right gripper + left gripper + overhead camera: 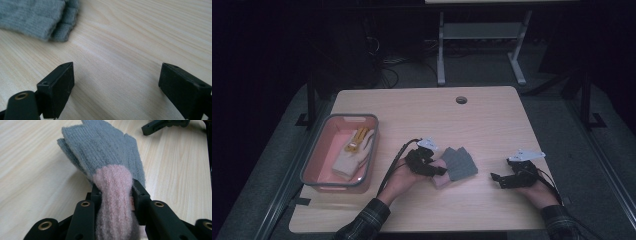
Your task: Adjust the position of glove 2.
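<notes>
Black jaws at the bottom of the left gripper view are seen clamped on the pink cuff (113, 195) of a grey knitted glove (105, 150), the wool bunched tight between the pads. So the grasp is made, but the glove is not yet lifted: its fingers lie flat on the wooden table (30, 170), spread toward the top of the frame.

From the high view, the left gripper (438, 169) is found just below centre, with the glove (459, 162) touching it on the right.

At the left edge a pink basket (314, 160) is seen, already holding pale gloves (349, 157) with a yellow one on top. Judged from this, some gloves are sorted and the grey one is left to be carried across.

At lower right, the right gripper (498, 179) is held apart from the glove, its jaws wide open and empty over bare wood.
</notes>
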### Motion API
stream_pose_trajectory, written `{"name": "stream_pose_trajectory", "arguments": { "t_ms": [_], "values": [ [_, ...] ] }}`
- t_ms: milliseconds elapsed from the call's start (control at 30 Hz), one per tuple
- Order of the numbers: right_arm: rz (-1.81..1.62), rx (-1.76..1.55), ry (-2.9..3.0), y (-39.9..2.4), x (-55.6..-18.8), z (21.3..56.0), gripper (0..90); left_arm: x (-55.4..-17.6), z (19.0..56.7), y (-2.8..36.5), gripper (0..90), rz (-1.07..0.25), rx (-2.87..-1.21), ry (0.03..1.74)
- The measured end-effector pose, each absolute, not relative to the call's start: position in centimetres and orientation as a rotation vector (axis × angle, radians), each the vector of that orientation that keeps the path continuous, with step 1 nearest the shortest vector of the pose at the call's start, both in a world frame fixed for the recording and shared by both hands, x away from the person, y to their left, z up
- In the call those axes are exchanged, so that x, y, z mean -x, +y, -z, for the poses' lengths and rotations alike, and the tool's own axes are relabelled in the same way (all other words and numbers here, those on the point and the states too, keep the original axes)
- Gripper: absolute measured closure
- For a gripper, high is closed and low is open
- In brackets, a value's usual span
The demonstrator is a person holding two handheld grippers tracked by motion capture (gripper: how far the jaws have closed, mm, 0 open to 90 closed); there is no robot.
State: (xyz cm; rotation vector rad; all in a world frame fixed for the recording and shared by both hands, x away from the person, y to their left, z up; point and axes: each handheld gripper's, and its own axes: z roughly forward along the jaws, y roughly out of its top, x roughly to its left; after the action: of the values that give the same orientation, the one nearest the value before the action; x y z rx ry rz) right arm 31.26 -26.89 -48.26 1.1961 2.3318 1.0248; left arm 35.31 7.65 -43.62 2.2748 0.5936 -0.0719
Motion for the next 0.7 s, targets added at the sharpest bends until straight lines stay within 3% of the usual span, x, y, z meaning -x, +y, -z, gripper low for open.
{"name": "stream_pose_trajectory", "arguments": {
  "t_ms": [700],
  "values": [
    [-1.025, -1.196, 2.331, -26.9, -31.3, 48.3, 12.7, -35.8, 40.7, 10.6, 68.6, 0.071, -2.208, 0.651]
  ]
}}
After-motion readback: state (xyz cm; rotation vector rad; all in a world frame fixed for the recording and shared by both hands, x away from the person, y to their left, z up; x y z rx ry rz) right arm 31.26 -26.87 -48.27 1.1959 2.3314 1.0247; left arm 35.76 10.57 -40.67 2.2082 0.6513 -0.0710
